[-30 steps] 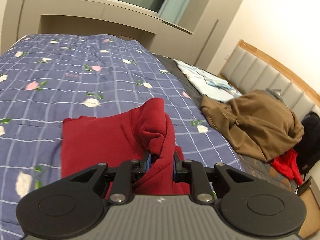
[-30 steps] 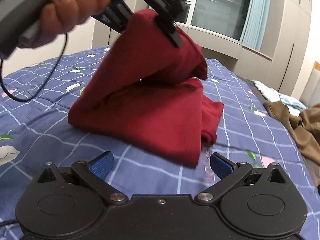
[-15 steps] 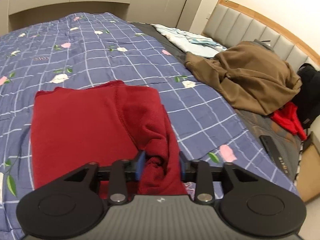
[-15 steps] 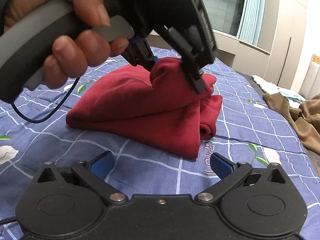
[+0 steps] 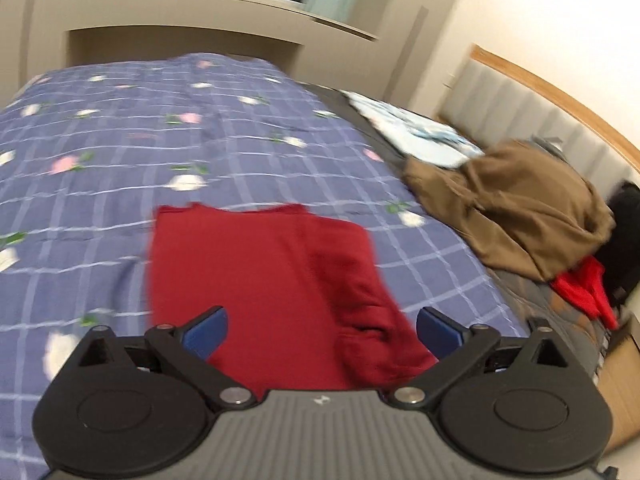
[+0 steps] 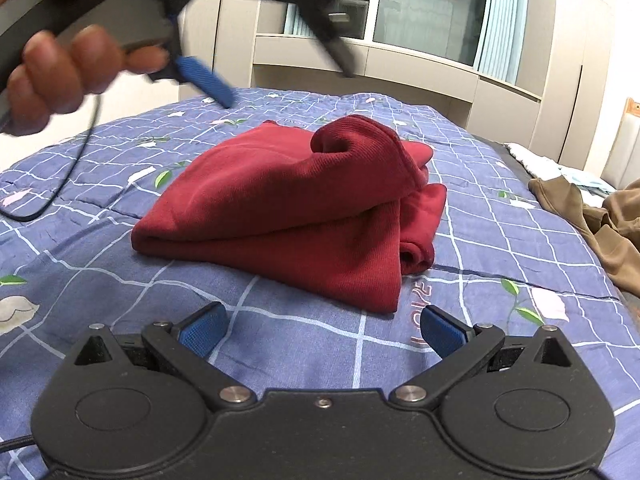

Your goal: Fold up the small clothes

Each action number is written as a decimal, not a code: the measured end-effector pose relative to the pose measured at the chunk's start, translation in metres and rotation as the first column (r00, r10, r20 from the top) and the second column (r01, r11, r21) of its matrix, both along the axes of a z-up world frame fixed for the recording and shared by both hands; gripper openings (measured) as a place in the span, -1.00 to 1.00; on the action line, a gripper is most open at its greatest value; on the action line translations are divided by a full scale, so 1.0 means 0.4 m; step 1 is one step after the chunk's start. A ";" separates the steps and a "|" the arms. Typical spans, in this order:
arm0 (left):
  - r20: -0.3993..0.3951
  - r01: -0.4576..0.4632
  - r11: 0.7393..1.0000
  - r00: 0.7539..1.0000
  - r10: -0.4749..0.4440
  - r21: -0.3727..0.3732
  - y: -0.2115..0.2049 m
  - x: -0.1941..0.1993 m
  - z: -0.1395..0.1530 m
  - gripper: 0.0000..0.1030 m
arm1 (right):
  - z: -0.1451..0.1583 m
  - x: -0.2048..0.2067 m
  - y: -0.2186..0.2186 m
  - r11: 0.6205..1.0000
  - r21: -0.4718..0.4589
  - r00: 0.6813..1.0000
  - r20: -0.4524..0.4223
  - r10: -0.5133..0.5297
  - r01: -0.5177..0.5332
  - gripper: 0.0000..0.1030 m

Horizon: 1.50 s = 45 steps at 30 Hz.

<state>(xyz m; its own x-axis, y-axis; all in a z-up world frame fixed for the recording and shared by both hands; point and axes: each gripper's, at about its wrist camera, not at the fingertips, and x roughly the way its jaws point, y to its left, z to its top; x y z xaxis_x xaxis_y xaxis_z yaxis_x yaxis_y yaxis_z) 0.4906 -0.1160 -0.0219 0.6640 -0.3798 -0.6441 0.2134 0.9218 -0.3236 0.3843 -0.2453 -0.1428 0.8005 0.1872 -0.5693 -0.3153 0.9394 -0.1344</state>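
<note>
Red garment (image 6: 296, 200) lies folded on the blue checked bed cover (image 6: 500, 240), between the two tools. Left gripper (image 5: 322, 330) has its fingers (image 5: 206, 330) spread wide, holding nothing, above the cloth's near edge; right gripper (image 6: 322, 330) is likewise spread, just short of the fold. One corner stands puffed up, so the fold looks laid but untidy; next comes pressing that hump flat.

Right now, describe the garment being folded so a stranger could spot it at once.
Find the bed with the blue checked quilt. Mid-quilt lies the red top, folded flat with one rumpled corner poking up. Unlike the brown heap and the brighter red scrap by the headboard, it is dark red and neatly folded.
</note>
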 end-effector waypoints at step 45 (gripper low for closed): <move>-0.101 -0.033 0.999 0.994 0.036 0.022 0.151 -0.154 -0.168 0.85 | 0.150 0.088 -0.137 0.848 0.457 0.961 -0.064 -0.269 0.268 0.04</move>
